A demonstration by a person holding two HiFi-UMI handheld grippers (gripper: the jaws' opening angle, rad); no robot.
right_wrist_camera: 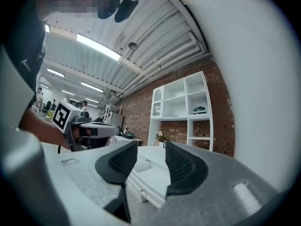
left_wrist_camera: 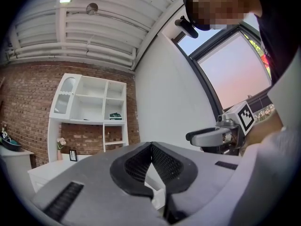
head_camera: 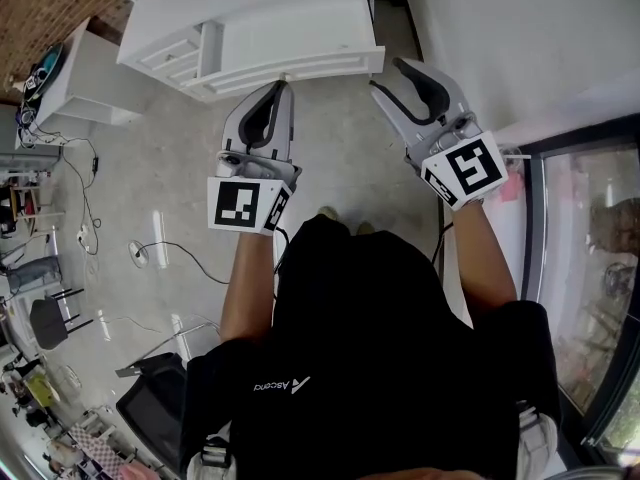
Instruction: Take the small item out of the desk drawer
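The left gripper [head_camera: 283,88] has its fingers shut tip to tip, holding nothing. The right gripper [head_camera: 392,76] has its fingers spread wide and empty, touching nothing, facing the white desk [head_camera: 250,8] and its open drawer [right_wrist_camera: 157,175]. The small item cannot be made out there.

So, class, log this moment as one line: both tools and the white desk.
left grey tool: shut, empty | right grey tool: open, empty | white desk with drawers: ahead, untouched
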